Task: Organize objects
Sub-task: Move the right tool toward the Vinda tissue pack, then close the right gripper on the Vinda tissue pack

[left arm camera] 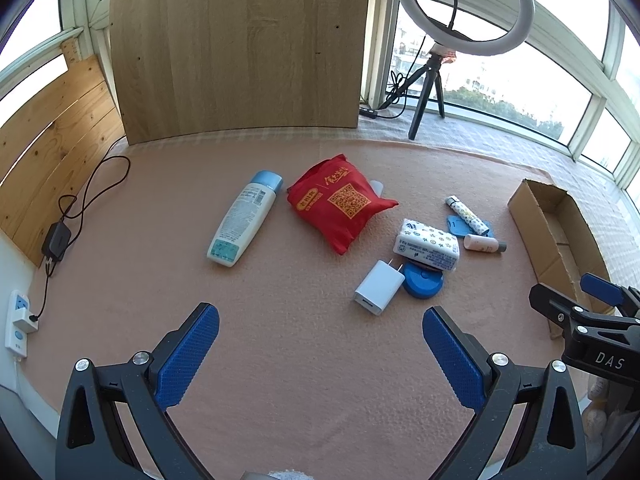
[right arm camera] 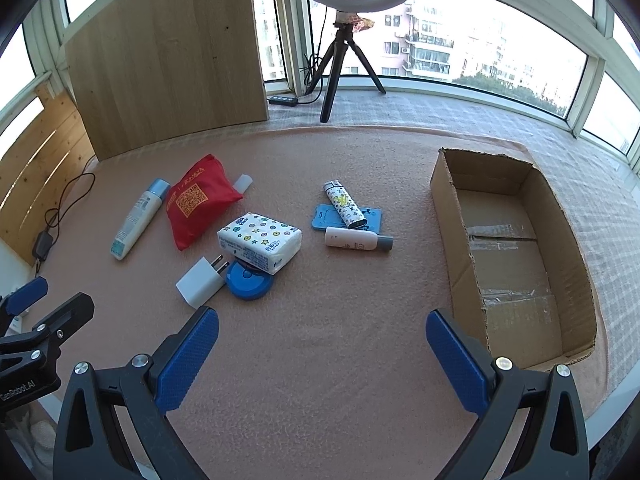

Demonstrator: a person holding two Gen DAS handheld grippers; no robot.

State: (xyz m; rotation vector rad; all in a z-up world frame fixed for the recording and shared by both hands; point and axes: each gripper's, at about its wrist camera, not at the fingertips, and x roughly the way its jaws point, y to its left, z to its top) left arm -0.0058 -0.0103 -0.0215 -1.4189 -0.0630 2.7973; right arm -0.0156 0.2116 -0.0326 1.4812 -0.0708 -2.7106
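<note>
Pink blanket (right arm camera: 320,340) strewn with clutter, cardboard box (right arm camera: 508,264) empty at right. Right gripper (right arm camera: 322,344) and left gripper (left arm camera: 320,344) both spread wide, holding nothing. Best begun with small bottle (right arm camera: 356,240) nearest box: descend squarely, straddle its width, close gently.

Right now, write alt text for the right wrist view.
An open claw hovers over a pink mat strewn with a tissue pack, red pouch, white charger and lighter. An empty cardboard box sits right.
</note>
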